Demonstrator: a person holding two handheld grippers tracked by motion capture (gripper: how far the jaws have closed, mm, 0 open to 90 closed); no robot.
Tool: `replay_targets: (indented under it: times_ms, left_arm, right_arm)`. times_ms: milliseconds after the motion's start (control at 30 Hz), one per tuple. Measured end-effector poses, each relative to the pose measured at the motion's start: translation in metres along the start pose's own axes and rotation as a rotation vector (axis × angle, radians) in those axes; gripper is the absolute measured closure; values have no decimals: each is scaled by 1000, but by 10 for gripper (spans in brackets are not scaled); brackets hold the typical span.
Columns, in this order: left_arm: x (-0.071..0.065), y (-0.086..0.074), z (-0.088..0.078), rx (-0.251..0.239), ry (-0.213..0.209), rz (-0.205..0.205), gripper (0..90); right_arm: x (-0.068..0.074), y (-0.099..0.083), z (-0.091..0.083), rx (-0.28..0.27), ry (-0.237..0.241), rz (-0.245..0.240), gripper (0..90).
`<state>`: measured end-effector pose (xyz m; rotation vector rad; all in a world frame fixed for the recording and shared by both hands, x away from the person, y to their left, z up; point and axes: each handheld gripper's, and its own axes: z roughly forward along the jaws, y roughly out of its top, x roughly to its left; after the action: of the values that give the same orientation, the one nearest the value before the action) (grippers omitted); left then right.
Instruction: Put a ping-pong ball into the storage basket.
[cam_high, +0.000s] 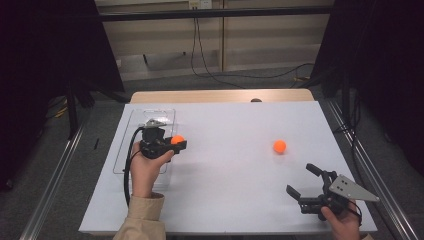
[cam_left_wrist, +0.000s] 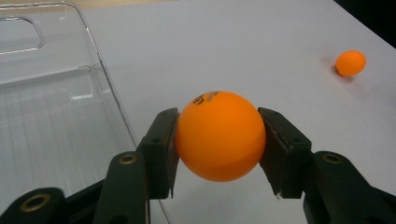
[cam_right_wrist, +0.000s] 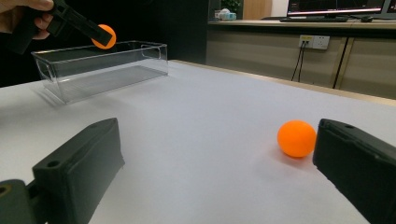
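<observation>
**Left tongs grasping an orange ball beside a clear bin; right tongs released near a second ball**

The left tongs are clenched on an orange ball, with one black pad pressed against each side of it. Dark print shows on the top of this held ball. In the left gripper view, the clear plastic bin lies just to the left of the jaws, its near wall running past the left pad. In the high view, the left tongs hang at the bin's right edge, with the ball carried just outside that wall. The right gripper view shows the held ball raised above the level of the bin's rim.

The right tongs are released, their jaws spread wide with nothing between the pads. A second orange ball rests on the white desk, ahead of these tongs and apart from them. In the right gripper view, this second ball sits just beyond the right-hand jaw, partly cut off by its edge. From the left tongs, the same ball lies well off to the right and farther along the desk.

Each pair of tongs is held in a person's hand. A beige sleeve covers the left forearm, and a grey three-cornered plate sits on the right tongs.
</observation>
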<state>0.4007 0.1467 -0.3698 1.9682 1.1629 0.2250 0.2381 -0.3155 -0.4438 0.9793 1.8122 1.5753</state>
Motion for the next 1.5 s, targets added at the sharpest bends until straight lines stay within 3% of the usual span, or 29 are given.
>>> replay_targets:
  times_ms: [1500]
  left_arm:
    - [15, -3, -19, -33, 60, -18, 509]
  right_arm:
    - [0, 0, 0, -3, 3, -1, 12]
